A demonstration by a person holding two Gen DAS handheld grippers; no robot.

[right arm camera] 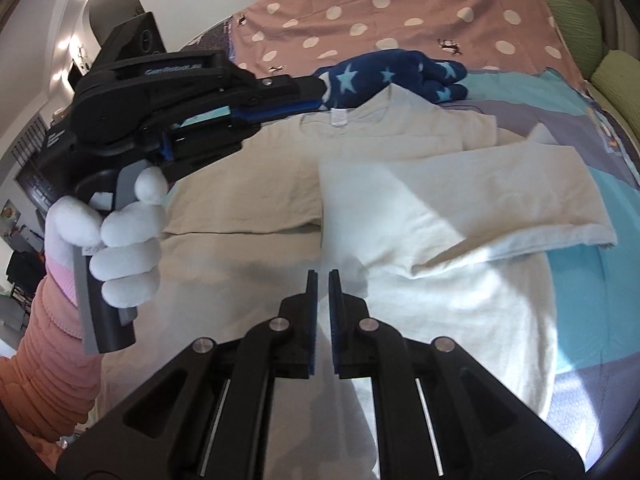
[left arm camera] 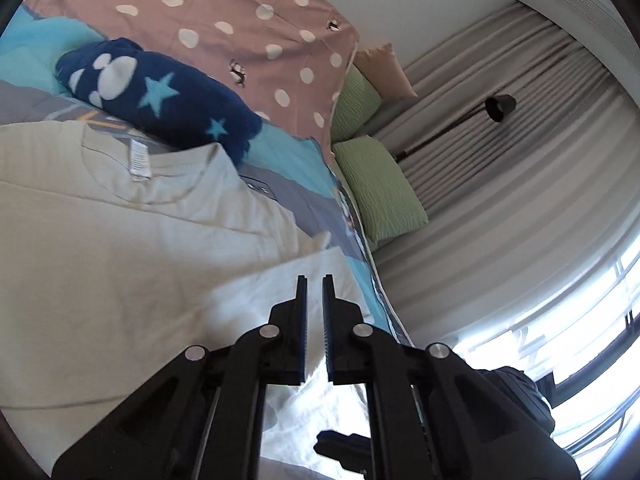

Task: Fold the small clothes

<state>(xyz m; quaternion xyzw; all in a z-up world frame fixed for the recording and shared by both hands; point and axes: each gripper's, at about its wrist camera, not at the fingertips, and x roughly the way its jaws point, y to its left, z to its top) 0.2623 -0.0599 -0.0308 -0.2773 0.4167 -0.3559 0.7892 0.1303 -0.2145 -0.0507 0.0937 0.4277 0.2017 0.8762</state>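
Note:
A cream T-shirt [left arm camera: 120,248] lies flat on the bed, neck and white label [left arm camera: 138,160] toward the far side. In the right wrist view the shirt [right arm camera: 400,216] has one side folded over its middle. My left gripper [left arm camera: 315,280] hovers above the shirt's folded edge, jaws nearly closed with a narrow gap and nothing between them. It also shows in the right wrist view [right arm camera: 320,92], held by a white-gloved hand [right arm camera: 120,240] over the shirt's left part. My right gripper [right arm camera: 323,274] hovers above the shirt's lower middle, jaws likewise nearly closed and empty.
A dark blue star-patterned fleece item [left arm camera: 160,96] lies beyond the shirt's neck. A pink dotted cloth [left arm camera: 240,20] covers the far part of the bed. Green pillows [left arm camera: 376,188], grey curtains [left arm camera: 520,160] and a black lamp [left arm camera: 500,108] are beside the bed.

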